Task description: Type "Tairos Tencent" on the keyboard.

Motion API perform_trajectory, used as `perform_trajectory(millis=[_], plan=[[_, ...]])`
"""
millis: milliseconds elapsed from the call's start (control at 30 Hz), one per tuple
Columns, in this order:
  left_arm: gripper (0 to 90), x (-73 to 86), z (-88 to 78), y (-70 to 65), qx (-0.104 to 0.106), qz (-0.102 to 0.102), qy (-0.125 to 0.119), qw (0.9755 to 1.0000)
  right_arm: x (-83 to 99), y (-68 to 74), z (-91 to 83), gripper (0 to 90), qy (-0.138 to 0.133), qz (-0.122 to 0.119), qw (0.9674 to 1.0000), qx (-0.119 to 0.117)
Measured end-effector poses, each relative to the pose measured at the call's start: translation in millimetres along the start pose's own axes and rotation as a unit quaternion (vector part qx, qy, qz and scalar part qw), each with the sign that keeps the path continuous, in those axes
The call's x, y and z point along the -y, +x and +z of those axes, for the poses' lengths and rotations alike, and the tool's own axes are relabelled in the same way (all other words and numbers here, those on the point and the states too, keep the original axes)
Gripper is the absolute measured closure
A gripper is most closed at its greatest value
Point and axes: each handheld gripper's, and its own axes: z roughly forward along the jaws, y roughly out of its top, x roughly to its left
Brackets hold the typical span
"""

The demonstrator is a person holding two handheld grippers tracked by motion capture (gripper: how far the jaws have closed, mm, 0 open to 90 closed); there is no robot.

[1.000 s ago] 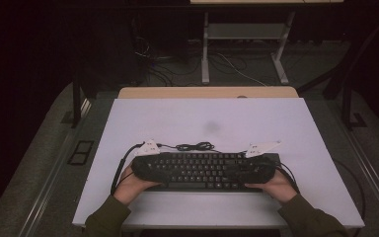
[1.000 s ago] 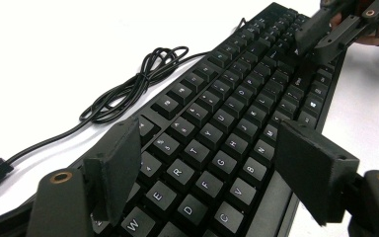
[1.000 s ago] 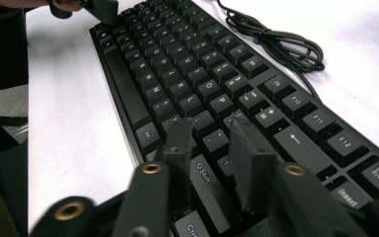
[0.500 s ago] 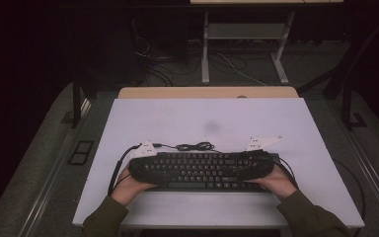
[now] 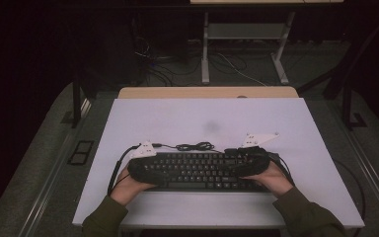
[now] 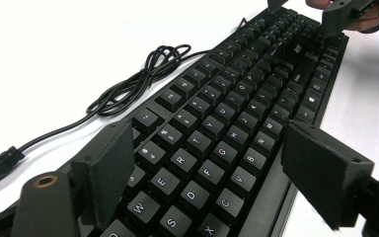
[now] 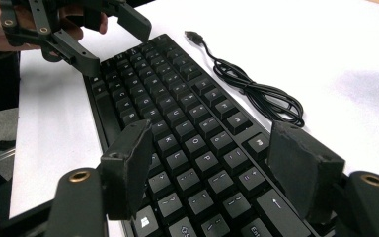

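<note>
- We see the black keyboard (image 5: 197, 170) at the white table's (image 5: 296, 128) six o'clock edge.
- Our left gripper (image 6: 205, 163) straddles its nine o'clock end, jaws apart.
- Our right gripper (image 7: 212, 163), at the three o'clock end, is spread too.

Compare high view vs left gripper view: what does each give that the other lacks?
High view gives the whole table, the person's sleeves and the floor cabling behind it. Left gripper view gives readable key letters and the left claw open, its pads astride one end of the keyboard. Shared: the keyboard and its coiled cable.
</note>
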Motion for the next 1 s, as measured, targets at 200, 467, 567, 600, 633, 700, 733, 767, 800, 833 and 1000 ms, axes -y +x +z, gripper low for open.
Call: perform_trajectory(millis=[200,467,567,600,633,700,733,767,800,833,1000], plan=[[24.5,1.7,-1.4,0.9,-0.007,0.002,0.006,1.0000,0.6,-0.1,1.2,32.3,0.003,0.001,1.0000,0.000],[44.5,5.6,-9.4,4.8,-0.014,-0.002,0.017,0.9998,1.0,-0.5,2.4,31.5,0.003,0.000,1.0000,0.001],[56.1,7.6,-13.2,6.9,-0.022,-0.004,0.024,0.9995,1.1,-0.8,2.6,31.5,0.003,0.000,1.0000,0.000],[60.2,8.4,-14.2,7.6,-0.024,-0.005,0.027,0.9993,1.1,-0.9,2.7,31.5,0.003,0.001,1.0000,0.000],[63.9,9.2,-14.7,8.6,-0.026,-0.005,0.030,0.9992,1.1,-0.9,2.7,31.5,0.003,0.001,1.0000,0.000],[74.3,10.6,-15.3,10.1,-0.027,-0.004,0.039,0.9989,1.2,-1.1,2.7,31.5,0.003,0.001,1.0000,0.001],[78.2,11.2,-15.2,10.6,-0.030,-0.004,0.044,0.9986,1.1,-1.1,2.7,31.5,0.003,0.001,1.0000,0.001],[83.1,11.7,-14.8,11.3,-0.031,-0.003,0.049,0.9983,1.1,-1.0,2.8,31.5,0.003,0.001,1.0000,0.001],[87.1,12.3,-14.6,12.1,-0.029,-0.005,0.053,0.9982,1.2,-1.0,2.8,31.5,0.004,0.001,1.0000,0.001],[88.9,12.5,-14.4,12.5,-0.030,-0.006,0.056,0.9980,1.2,-0.9,2.9,31.5,0.004,0.001,1.0000,0.001],[89.0,12.9,-13.5,13.1,-0.028,-0.008,0.066,0.9974,1.1,-0.7,2.9,31.5,0.004,0.001,1.0000,0.001]])
